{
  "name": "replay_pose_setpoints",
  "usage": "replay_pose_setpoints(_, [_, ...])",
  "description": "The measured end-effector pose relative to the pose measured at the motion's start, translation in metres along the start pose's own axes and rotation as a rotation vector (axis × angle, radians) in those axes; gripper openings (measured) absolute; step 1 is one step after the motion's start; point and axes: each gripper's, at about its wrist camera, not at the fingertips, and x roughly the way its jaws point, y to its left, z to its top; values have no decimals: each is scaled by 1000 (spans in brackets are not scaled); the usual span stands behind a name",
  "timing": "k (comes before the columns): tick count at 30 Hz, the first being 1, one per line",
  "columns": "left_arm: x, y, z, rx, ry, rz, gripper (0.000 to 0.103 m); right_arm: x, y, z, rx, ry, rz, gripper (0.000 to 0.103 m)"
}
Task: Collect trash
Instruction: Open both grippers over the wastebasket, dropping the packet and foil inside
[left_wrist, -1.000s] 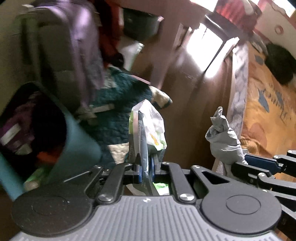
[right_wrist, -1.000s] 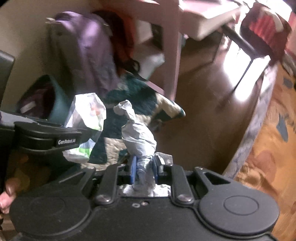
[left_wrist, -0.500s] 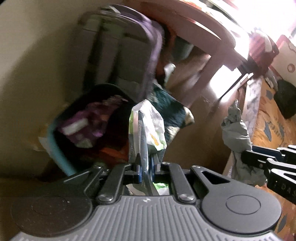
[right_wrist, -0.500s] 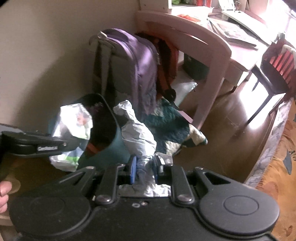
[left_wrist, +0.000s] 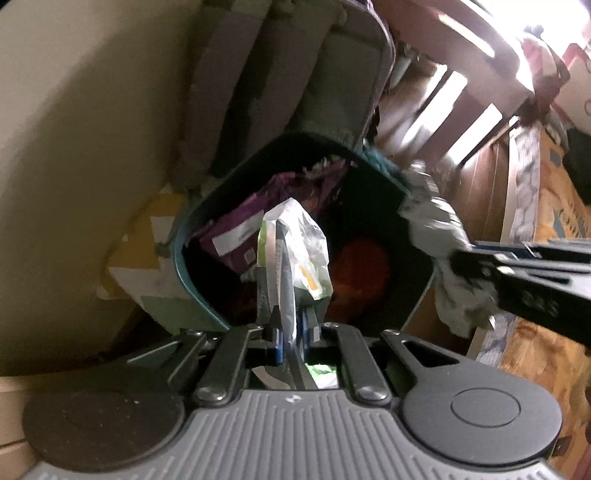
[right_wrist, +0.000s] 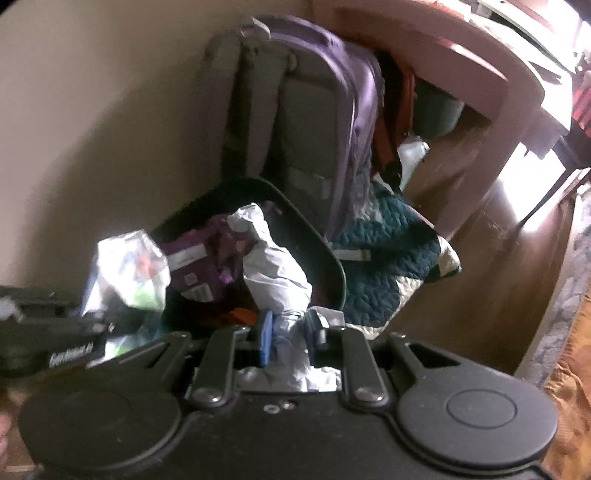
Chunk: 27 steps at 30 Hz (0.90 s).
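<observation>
Over the teal bin's (left_wrist: 181, 254) open mouth, the left gripper (left_wrist: 290, 332) pinched a light, crinkly plastic wrapper (left_wrist: 295, 251) by its lower edge, while the right gripper (right_wrist: 288, 332) squeezed soft crumpled grey paper (right_wrist: 273, 273) at its narrow neck.

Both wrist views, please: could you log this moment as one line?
left gripper: shut on plastic wrapper | right gripper: shut on crumpled paper | both over teal bin | release pending
</observation>
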Motion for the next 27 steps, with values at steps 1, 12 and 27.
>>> replay_pose_setpoints(1, [4, 1, -2, 11, 0, -1, 9, 8, 3, 1, -5, 5, 0, 18])
replay_pose_setpoints(12, [55, 0, -6, 59, 36, -15, 9, 66, 20, -1, -31, 72, -62, 19])
replay_pose_setpoints(27, [73, 8, -14, 81, 46, -50, 24, 46, 23, -25, -25, 37, -42, 41])
